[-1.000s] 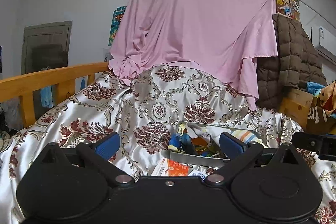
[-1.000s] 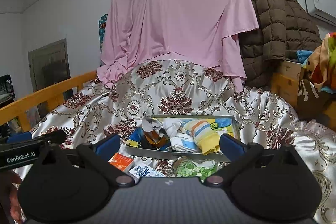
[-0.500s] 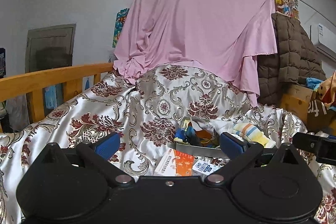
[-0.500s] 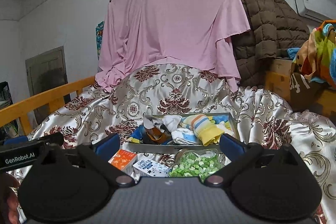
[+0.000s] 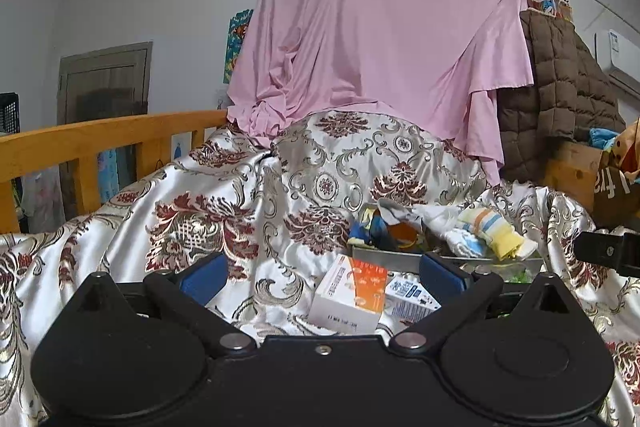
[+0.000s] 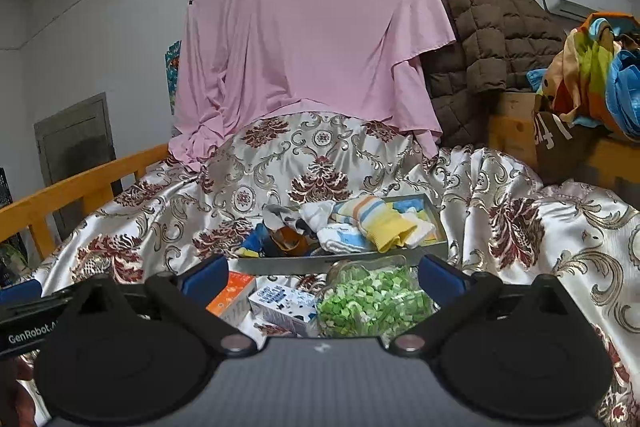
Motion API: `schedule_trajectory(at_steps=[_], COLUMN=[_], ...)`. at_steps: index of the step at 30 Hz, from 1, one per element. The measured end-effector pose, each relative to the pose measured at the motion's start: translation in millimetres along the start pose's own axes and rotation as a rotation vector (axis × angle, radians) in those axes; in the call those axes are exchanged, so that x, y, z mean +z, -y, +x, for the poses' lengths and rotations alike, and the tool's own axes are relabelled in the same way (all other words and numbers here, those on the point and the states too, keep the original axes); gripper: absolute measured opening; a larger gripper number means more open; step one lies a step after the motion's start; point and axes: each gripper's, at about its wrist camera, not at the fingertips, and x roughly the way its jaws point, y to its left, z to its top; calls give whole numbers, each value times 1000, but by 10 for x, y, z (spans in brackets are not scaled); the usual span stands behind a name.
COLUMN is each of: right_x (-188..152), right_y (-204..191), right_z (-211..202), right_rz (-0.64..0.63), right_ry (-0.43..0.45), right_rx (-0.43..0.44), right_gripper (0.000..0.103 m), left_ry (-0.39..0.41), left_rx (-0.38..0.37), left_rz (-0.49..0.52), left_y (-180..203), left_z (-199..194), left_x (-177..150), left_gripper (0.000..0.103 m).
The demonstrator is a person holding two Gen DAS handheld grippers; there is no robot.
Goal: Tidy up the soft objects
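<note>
A grey tray (image 6: 436, 219) on the patterned bedspread holds a heap of soft items: a striped yellow-cuffed sock (image 6: 380, 219), white socks (image 6: 344, 241) and blue-and-orange cloth (image 6: 280, 241). The tray also shows in the left wrist view (image 5: 400, 254), with the striped sock (image 5: 492, 231). My left gripper (image 5: 322, 277) is open and empty, short of the tray. My right gripper (image 6: 322, 275) is open and empty, above a bag of green pieces (image 6: 372, 297).
An orange-and-white box (image 5: 348, 293) and a blue-and-white carton (image 5: 410, 297) lie in front of the tray. A wooden bed rail (image 5: 100, 139) runs along the left. A pink sheet (image 5: 380, 47) and brown jacket (image 6: 488, 39) hang behind.
Both grippers have risen and tilted toward the bed; the tray, boxes and green bag now show more fully between the fingers. Both grippers stay open.
</note>
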Motion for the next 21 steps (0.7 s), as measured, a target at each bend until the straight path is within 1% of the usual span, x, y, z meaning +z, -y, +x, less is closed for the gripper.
schedule_trajectory(at_steps=[10, 21], right_x=[-181, -355], right_y=[7, 11], right_z=[22, 14], right_rz=[15, 6], right_ry=[-19, -25], right_rx=[-13, -34], right_gripper=[103, 103], left_ry=[-28, -32], left_rx=[20, 20], left_rz=[22, 29], left_y=[-10, -3], left_z=[1, -4], left_x=[-163, -213], left_gripper=[102, 102])
